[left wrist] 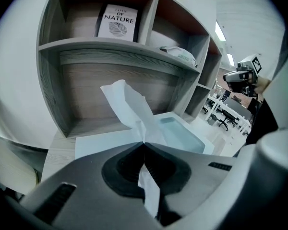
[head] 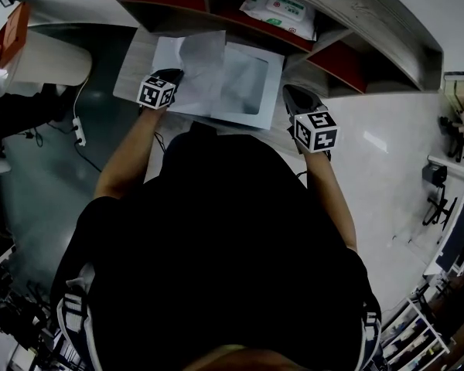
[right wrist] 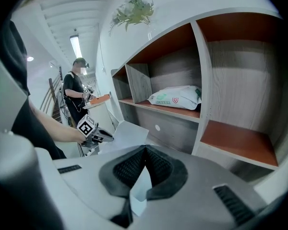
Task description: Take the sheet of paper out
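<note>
Left gripper view shows the left gripper [left wrist: 144,145] with its jaws pinched together on the sheet of paper [left wrist: 127,104], which rises crumpled above them in front of the shelf [left wrist: 110,49]. Just beside the sheet, the windowed envelope [left wrist: 180,131] lies flat on the desk [left wrist: 57,152]. The right gripper [right wrist: 145,150] has its jaws closed on a corner of that envelope. From the head view, the sheet meets the envelope's left edge.

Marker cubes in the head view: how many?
2. One cube on the left gripper, at the sheet of paper's left; the other cube on the right gripper, right of the envelope. None looks hidden.
</note>
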`<action>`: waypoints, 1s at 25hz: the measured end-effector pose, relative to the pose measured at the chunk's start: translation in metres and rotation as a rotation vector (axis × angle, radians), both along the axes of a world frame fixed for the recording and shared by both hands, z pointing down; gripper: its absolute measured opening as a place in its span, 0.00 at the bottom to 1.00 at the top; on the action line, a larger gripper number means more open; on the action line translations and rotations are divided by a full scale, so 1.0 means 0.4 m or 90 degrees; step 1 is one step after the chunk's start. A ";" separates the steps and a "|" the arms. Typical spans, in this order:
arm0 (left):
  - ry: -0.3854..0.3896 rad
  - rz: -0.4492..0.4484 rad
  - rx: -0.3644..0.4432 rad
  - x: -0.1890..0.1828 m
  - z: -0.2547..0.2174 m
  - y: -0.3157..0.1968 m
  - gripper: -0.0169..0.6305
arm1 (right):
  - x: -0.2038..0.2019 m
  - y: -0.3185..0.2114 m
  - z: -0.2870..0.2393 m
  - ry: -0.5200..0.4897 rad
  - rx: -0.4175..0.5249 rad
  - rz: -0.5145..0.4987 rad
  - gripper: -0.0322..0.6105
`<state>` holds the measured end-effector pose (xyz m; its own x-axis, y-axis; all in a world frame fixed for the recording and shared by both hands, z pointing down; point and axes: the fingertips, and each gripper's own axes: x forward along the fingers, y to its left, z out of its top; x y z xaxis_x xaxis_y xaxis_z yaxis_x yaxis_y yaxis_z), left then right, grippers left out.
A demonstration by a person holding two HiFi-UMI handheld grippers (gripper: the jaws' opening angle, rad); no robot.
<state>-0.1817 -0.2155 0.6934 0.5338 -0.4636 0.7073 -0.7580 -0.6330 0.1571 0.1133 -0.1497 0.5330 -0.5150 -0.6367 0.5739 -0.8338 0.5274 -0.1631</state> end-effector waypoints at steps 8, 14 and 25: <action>0.008 -0.007 0.030 -0.012 -0.045 0.024 0.06 | 0.002 -0.005 -0.016 0.000 0.011 -0.006 0.07; 0.028 -0.007 0.066 -0.019 -0.094 0.043 0.06 | -0.005 -0.009 -0.038 -0.001 0.022 -0.012 0.07; 0.050 -0.023 0.088 -0.050 -0.141 0.069 0.06 | -0.028 -0.003 -0.061 -0.005 0.032 -0.021 0.07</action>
<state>-0.2017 -0.1877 0.6372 0.5659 -0.5734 0.5924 -0.7698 -0.6248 0.1306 0.1020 -0.1510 0.5086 -0.5405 -0.6470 0.5377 -0.8144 0.5627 -0.1416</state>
